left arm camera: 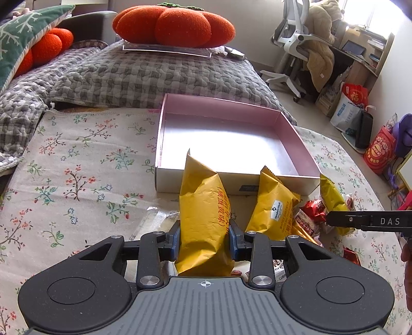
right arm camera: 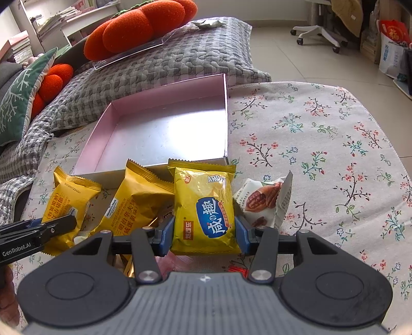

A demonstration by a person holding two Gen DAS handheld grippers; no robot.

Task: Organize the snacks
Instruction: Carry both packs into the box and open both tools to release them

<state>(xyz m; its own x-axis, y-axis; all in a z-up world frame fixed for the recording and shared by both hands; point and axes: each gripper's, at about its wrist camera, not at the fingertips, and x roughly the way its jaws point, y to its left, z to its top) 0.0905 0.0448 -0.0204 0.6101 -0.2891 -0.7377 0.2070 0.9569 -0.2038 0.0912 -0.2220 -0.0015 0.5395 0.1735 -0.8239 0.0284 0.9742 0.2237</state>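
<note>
My left gripper (left arm camera: 204,239) is shut on a gold snack packet (left arm camera: 203,206), held upright in front of the pink open box (left arm camera: 164,134). My right gripper (right arm camera: 204,233) is shut on a yellow biscuit packet with a blue label (right arm camera: 203,203), just short of the box's near wall (right arm camera: 159,167). The right gripper's finger shows in the left wrist view (left arm camera: 360,220); the left gripper shows in the right wrist view (right arm camera: 38,229), on its gold packet (right arm camera: 69,198). Another gold packet (left arm camera: 273,206) (right arm camera: 136,198) stands between them. The box is empty inside.
Red-wrapped snacks (left arm camera: 312,210) and a white nut packet (right arm camera: 262,201) lie on the floral cloth (right arm camera: 322,141). Clear wrappers (left arm camera: 154,221) lie by the left gripper. A grey quilted cushion (left arm camera: 154,74) with an orange pumpkin pillow (left arm camera: 175,24) lies behind the box.
</note>
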